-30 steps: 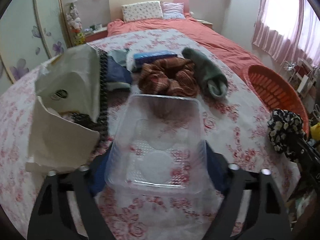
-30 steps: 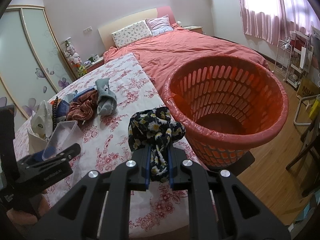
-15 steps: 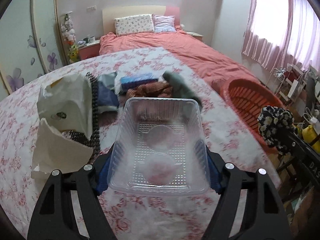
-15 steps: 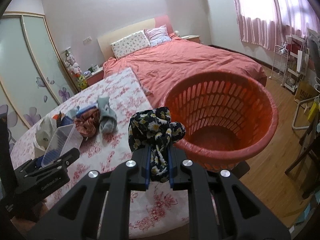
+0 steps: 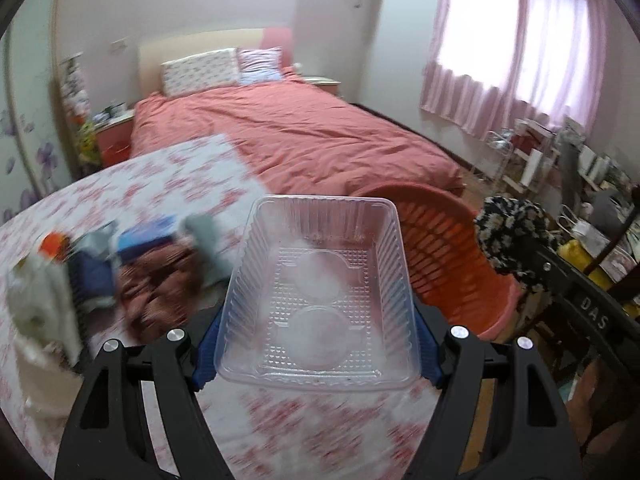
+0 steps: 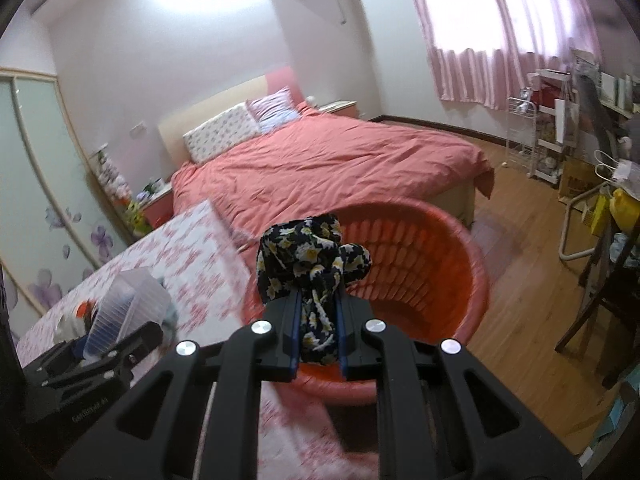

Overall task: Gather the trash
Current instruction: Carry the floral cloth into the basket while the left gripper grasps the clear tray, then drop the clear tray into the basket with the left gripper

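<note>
Nearest to me, my left hand-held gripper (image 5: pixel 318 354) is clenched on the clear plastic tray (image 5: pixel 318 300), its blue pads pressed to the tray's two long sides; the tray is lifted off the floral surface (image 5: pixel 168 184) and looks empty (only the moulded circles in its base show). My right hand-held gripper (image 6: pixel 318 332) is clamped on a bunched black floral cloth (image 6: pixel 310 258), held just above the near rim of the orange basket (image 6: pixel 460 280).

I judge the task to be midway: two items are in hand but neither is dropped yet. From the right wrist view the basket's inside appears bare, though the cloth and the hand-held gripper hide part of its floor.

Further out on the surface a heap waits: a brown patterned cloth (image 5: pixel 156 276), a grey-green sock (image 5: pixel 204 236), something blue (image 5: pixel 148 234) and a white bag (image 5: pixel 38 304), all blurred. Beyond lies the bed (image 5: pixel 288 136).
</note>
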A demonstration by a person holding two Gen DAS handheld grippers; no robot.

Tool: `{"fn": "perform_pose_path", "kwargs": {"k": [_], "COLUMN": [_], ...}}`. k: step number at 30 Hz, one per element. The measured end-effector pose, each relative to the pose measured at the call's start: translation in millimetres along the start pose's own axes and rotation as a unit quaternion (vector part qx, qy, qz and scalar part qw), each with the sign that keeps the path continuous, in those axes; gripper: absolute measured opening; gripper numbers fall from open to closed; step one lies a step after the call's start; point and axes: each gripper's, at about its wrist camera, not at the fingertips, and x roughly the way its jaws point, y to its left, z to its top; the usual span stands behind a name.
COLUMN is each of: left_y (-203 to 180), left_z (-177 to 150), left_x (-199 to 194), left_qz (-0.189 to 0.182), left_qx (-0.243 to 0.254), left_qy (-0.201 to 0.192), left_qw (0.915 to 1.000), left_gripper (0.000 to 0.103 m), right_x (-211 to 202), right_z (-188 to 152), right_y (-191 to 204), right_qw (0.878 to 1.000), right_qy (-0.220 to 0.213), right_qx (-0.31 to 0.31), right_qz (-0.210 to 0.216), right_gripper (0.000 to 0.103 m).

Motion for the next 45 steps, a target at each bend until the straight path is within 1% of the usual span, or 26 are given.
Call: {"fn": "perform_pose_path", "kwargs": {"k": [6, 10, 18, 20, 22, 23, 24, 26, 28, 31, 33, 36, 40, 45], "left_y": [-30, -44, -58, -61, -66, -67, -67, -64, -61, -55, -47, -35, -17, 9], "left_z": [17, 24, 26, 26, 27, 26, 25, 23, 21, 21, 20, 18, 12, 2], "left_x": [30, 50, 73, 77, 82, 84, 87, 89, 89, 90, 85, 73, 48, 13], "left_qz": [-0.035, -0.047, -0.059, -0.059, -0.058, -0.054, -0.051, -0.043, -0.035, -0.026, -0.019, -0.005, 0.019, 0.055], "left_qx": [0.034, 0.048, 0.057, 0.06, 0.063, 0.065, 0.066, 0.064, 0.061, 0.051, 0.038, 0.022, 0.01, 0.007], "left_qy": [0.004, 0.011, 0.033, 0.038, 0.042, 0.047, 0.05, 0.056, 0.061, 0.068, 0.071, 0.067, 0.059, 0.04], "left_qw": [0.9988, 0.9977, 0.9961, 0.9957, 0.9955, 0.9953, 0.9952, 0.9954, 0.9957, 0.996, 0.9965, 0.9975, 0.998, 0.9976], "left_gripper": [0.075, 0.075, 0.075, 0.075, 0.076, 0.077, 0.081, 0.084, 0.085, 0.086, 0.091, 0.096, 0.097, 0.098], "right_x": [15, 27, 51, 56, 61, 62, 63, 65, 66, 62, 57, 50, 38, 21], "right_z": [18, 25, 33, 34, 35, 36, 36, 36, 36, 33, 31, 28, 24, 13], "right_y": [-24, -36, -53, -55, -58, -60, -61, -62, -64, -65, -61, -56, -41, -8], "right_qw": [0.999, 0.999, 0.998, 0.998, 0.997, 0.997, 0.997, 0.997, 0.997, 0.997, 0.997, 0.998, 0.999, 1.0], "right_qy": [-0.004, -0.004, -0.001, 0.002, 0.001, -0.001, -0.002, -0.001, 0.001, -0.002, -0.004, -0.004, -0.007, -0.003], "right_qx": [0.035, 0.044, 0.062, 0.068, 0.072, 0.073, 0.074, 0.078, 0.081, 0.078, 0.071, 0.058, 0.036, 0.005], "right_qz": [-0.002, -0.003, -0.001, 0.002, 0.007, 0.005, 0.004, 0.004, 0.002, -0.007, -0.015, -0.026, -0.033, -0.012], "right_gripper": [0.014, 0.015, 0.015, 0.018, 0.029, 0.031, 0.035, 0.036, 0.042, 0.047, 0.049, 0.049, 0.05, 0.05]}}
